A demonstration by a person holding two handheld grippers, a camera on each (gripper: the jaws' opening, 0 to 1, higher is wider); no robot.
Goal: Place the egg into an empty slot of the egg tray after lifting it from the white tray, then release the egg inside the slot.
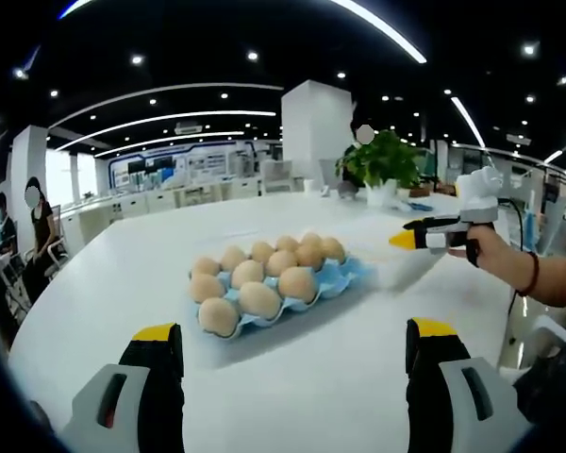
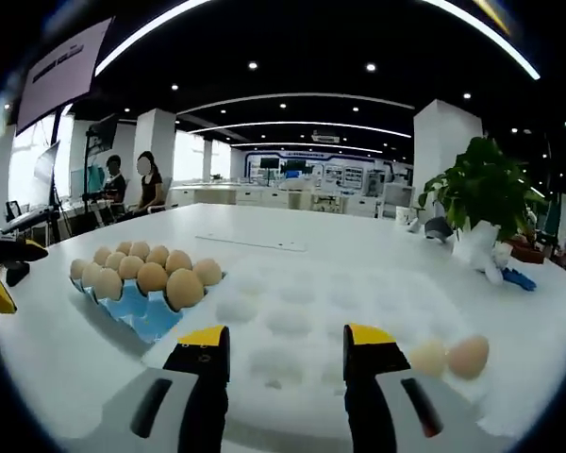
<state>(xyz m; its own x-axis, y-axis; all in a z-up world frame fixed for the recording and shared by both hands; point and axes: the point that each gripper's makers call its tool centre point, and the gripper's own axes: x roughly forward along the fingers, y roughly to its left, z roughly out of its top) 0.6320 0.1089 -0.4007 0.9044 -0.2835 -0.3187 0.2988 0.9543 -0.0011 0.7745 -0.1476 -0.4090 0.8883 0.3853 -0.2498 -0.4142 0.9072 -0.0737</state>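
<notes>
Right gripper hovering with jaws parted, gripping nothing — tips sitting over near edge of white tray. Two eggs lying in tray just right of right jaw. Blue egg tray sitting left of it, full of eggs.

Left gripper spreading wide, holding nothing — egg tray ahead between jaws on white table. Potted plant standing beyond.

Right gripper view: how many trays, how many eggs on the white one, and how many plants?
Trays: 2, the blue egg tray and the white tray
Eggs on the white tray: 2
Potted plants: 1
Total: 5
</notes>
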